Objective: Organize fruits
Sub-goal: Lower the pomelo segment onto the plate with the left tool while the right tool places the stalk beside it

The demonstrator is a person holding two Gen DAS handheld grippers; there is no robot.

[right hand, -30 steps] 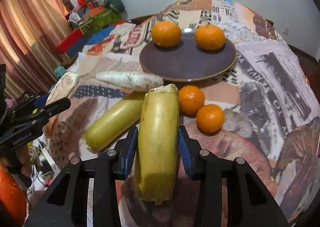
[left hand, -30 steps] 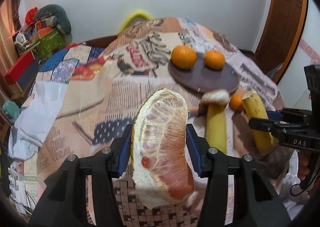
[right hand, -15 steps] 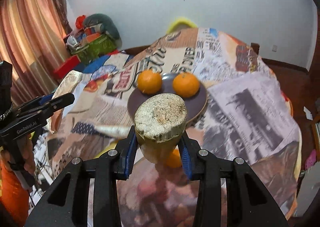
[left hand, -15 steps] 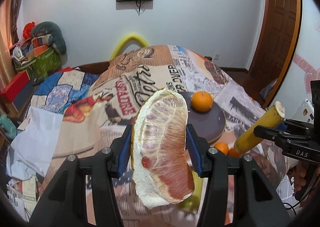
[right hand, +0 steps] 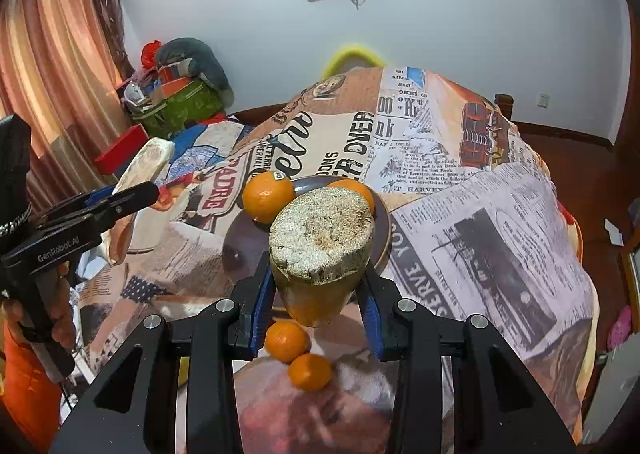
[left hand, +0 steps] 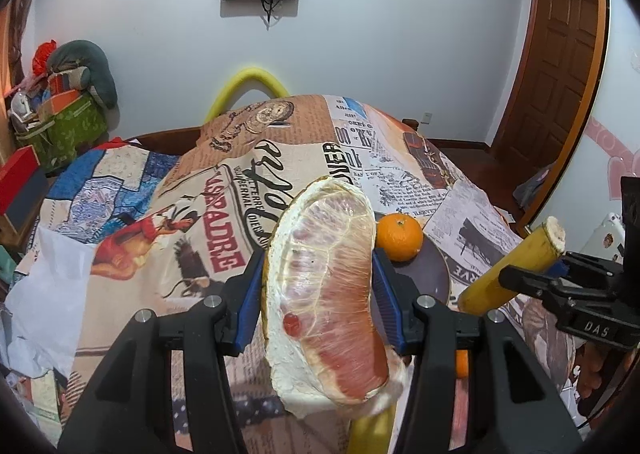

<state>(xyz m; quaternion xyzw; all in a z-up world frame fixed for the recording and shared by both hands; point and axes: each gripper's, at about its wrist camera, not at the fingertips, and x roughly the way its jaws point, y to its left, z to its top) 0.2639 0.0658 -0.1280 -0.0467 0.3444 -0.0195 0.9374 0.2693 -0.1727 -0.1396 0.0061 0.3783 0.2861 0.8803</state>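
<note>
My left gripper is shut on a peeled pink pomelo wedge, held up above the table. My right gripper is shut on a thick yellow stalk piece whose cut end faces the camera. Beyond it a dark round plate carries two oranges, the second partly hidden. Two more oranges lie on the cloth below the stalk. In the left wrist view the right gripper holds the stalk at the right, beside the plate. Another yellow piece lies under the wedge.
A newspaper-print cloth covers the round table. A white plastic bag lies at its left edge. A yellow chair back stands behind the table. Boxes and bags pile up at the far left, and a wooden door is at the right.
Both grippers have risen and tilted up with their fruit still held. The plate and loose oranges have sunk lower in both views, and more wall shows.
</note>
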